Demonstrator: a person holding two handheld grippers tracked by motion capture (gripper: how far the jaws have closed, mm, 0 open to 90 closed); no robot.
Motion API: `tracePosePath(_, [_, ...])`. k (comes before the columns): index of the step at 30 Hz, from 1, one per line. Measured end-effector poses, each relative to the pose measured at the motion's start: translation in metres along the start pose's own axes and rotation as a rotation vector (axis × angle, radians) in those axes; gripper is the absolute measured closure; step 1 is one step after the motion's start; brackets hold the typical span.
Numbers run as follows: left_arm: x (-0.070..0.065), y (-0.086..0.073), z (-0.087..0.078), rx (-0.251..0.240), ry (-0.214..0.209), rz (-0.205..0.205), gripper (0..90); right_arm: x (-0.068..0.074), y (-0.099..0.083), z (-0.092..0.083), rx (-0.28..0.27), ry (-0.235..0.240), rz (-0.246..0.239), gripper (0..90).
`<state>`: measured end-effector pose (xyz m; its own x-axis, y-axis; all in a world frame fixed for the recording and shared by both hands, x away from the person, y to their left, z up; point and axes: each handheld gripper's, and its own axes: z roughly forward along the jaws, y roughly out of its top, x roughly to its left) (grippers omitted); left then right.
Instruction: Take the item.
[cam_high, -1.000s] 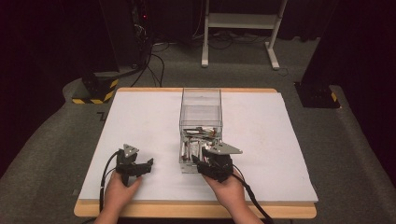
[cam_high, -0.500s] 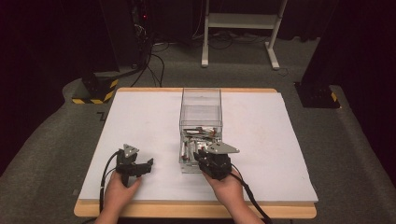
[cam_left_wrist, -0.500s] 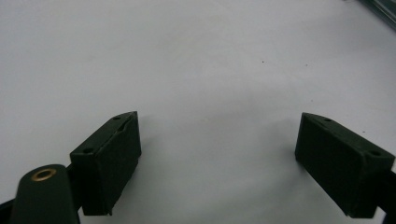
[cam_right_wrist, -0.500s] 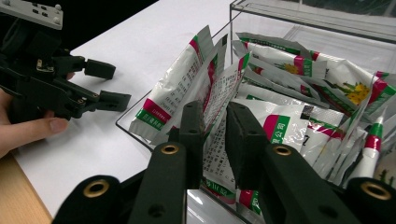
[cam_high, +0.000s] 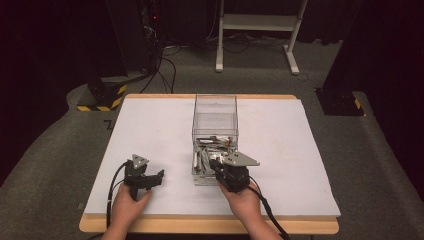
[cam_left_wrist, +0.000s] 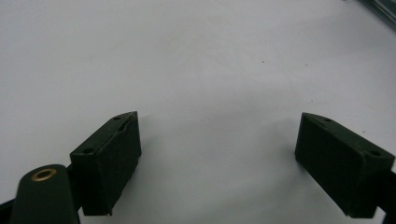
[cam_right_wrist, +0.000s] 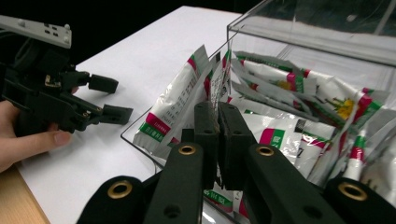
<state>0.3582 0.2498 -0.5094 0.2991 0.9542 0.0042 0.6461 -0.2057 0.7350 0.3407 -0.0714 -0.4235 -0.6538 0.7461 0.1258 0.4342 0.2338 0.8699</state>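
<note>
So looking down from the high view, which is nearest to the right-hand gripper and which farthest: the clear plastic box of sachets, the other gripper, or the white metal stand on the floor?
1. Clear plastic box of white, red and green sachets: just ahead of the right gripper, whose jaws reach into it.
2. Left gripper: across the white table sheet, to its left.
3. White metal stand: on the floor beyond the table.

One clear box (cam_high: 215, 117), many sachets (cam_right_wrist: 285, 135), two claws, one table (cam_high: 150, 130).

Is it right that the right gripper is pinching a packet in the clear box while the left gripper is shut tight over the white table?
Not quite. The left gripper is open, as the left gripper view shows. The right gripper does pinch a packet in the clear box.
</note>
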Motion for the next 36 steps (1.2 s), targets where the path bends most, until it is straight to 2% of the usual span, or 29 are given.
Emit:
tracePosePath(3, [0.0, 0.0, 0.0, 0.0, 0.0, 0.0, 14.5, -0.002, 0.002, -0.005, -0.026, -0.01, 0.0, 87.7])
tracePosePath(16, [0.0, 0.0, 0.0, 0.0, 0.0, 0.0, 14.5, -0.011, 0.003, -0.014, -0.067, -0.03, -0.009, 87.8])
tracePosePath(26, [0.0, 0.0, 0.0, 0.0, 0.0, 0.0, 14.5, -0.02, 0.005, -0.027, -0.125, -0.039, -0.009, 87.8])
tracePosePath(36, [0.0, 0.0, 0.0, 0.0, 0.0, 0.0, 14.5, -0.024, 0.006, -0.035, -0.144, -0.055, -0.006, 87.8])
